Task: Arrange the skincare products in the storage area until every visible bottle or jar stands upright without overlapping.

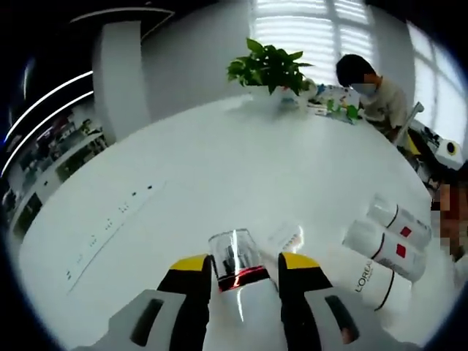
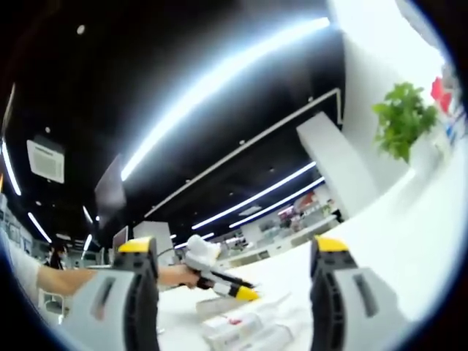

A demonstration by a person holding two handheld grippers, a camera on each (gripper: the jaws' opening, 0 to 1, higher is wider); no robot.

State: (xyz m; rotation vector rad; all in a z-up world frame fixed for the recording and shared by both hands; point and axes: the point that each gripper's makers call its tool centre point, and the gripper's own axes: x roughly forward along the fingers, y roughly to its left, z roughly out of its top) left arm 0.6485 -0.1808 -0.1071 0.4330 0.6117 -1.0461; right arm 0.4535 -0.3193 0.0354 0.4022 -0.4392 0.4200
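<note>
left hand-held gripper (image 1: 245,272): jaws clamped on a clear-capped bottle (image 1: 235,265), long axis running along them
lying bottles (image 1: 384,245): flat on desk (image 1: 219,175), off to its right
right hand-held gripper (image 2: 232,252): wide open, holding nothing

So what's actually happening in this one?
A person is tidying skincare bottles on a white table. The left gripper is shut on a white bottle with a clear cap. Two more white L'Oreal bottles lie on their sides to its right, not yet stood up. The right gripper is open, holding nothing, tilted up toward the ceiling.
</note>
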